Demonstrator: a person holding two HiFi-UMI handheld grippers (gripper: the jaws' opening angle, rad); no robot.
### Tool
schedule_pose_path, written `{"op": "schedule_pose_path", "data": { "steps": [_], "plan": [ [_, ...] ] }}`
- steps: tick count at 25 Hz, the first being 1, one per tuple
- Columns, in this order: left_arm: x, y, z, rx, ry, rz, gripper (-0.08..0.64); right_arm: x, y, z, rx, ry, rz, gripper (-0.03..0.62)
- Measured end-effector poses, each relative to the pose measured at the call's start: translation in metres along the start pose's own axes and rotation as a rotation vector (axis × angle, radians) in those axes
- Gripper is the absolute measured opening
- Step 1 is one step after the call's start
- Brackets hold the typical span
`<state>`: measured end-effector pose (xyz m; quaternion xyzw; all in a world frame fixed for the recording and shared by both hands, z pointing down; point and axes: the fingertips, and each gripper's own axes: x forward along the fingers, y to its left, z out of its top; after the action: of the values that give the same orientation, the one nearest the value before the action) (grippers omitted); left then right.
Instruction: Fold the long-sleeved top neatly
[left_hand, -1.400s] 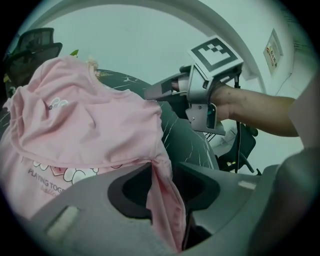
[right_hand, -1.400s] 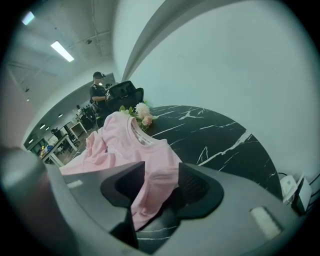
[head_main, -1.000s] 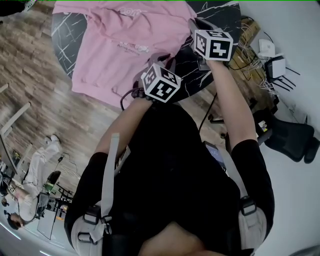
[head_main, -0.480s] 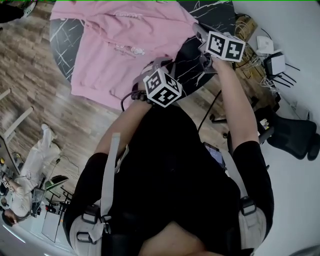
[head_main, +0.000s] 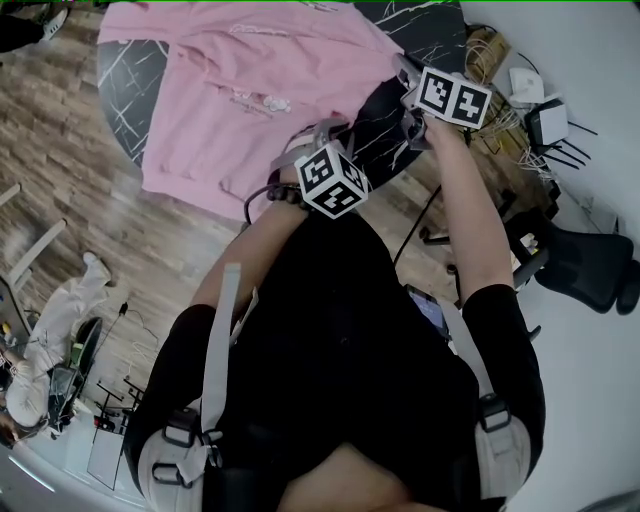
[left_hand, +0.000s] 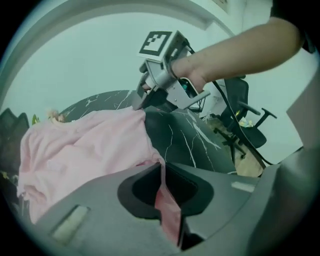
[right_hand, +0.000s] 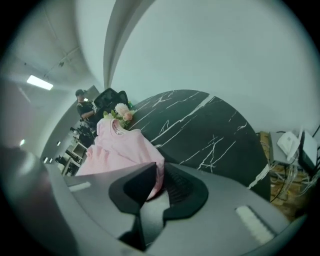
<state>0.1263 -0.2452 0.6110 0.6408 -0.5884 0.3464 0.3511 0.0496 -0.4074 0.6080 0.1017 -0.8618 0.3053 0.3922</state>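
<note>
The pink long-sleeved top (head_main: 250, 90) lies spread on the round black marble table (head_main: 425, 30), its near edge hanging over the rim. My left gripper (head_main: 300, 145) is at the top's near hem. A fold of pink cloth (left_hand: 167, 210) is pinched between its jaws, which are opening slightly. My right gripper (head_main: 402, 68) is at the top's right edge, shut on a pink corner (right_hand: 156, 172). In the left gripper view the right gripper (left_hand: 138, 106) holds the cloth up off the table (left_hand: 195, 140).
Bare marble (right_hand: 200, 125) lies right of the top. Flowers (right_hand: 120, 112) stand at the table's far edge. A black office chair (head_main: 585, 270) stands on the right, with cables and white boxes (head_main: 530, 100) near it. Wood floor (head_main: 90, 200) is on the left.
Both grippers have shifted a little to the right and rolled, still holding the pink cloth. The top's right corner has been drawn out towards the right gripper.
</note>
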Motion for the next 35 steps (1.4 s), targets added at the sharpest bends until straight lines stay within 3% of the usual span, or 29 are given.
{"op": "schedule_pose_path", "data": {
  "steps": [5, 10, 12, 14, 16, 19, 23, 30, 35],
  "plan": [
    [0.002, -0.001, -0.002, -0.118, -0.037, -0.085, 0.06, 0.001, -0.006, -0.005, -0.127, 0.008, -0.11, 0.08],
    [0.006, -0.006, -0.003, -0.112, -0.065, -0.106, 0.08, 0.001, -0.003, -0.007, -0.226, -0.022, -0.186, 0.078],
    [0.006, -0.013, -0.001, -0.098, -0.084, -0.136, 0.136, 0.002, -0.003, -0.006, -0.261, -0.046, -0.217, 0.08],
    [0.0, -0.019, 0.002, -0.123, -0.119, -0.181, 0.198, 0.0, -0.003, -0.007, -0.253, -0.056, -0.246, 0.086],
    [-0.016, -0.015, 0.005, -0.19, -0.182, -0.212, 0.198, -0.008, -0.002, -0.006, -0.192, -0.087, -0.26, 0.167],
    [-0.045, 0.0, 0.004, -0.254, -0.261, -0.248, 0.198, -0.03, 0.012, 0.003, -0.148, -0.175, -0.275, 0.167],
    [-0.075, 0.025, -0.017, -0.216, -0.265, -0.274, 0.198, -0.043, 0.055, -0.006, -0.176, -0.214, -0.312, 0.166],
    [-0.126, 0.083, -0.066, -0.135, -0.254, -0.311, 0.198, -0.04, 0.147, -0.035, -0.099, -0.318, -0.345, 0.146],
    [-0.153, 0.128, -0.112, -0.087, -0.221, -0.308, 0.198, -0.021, 0.196, -0.07, -0.052, -0.314, -0.375, 0.14]
  ]
}}
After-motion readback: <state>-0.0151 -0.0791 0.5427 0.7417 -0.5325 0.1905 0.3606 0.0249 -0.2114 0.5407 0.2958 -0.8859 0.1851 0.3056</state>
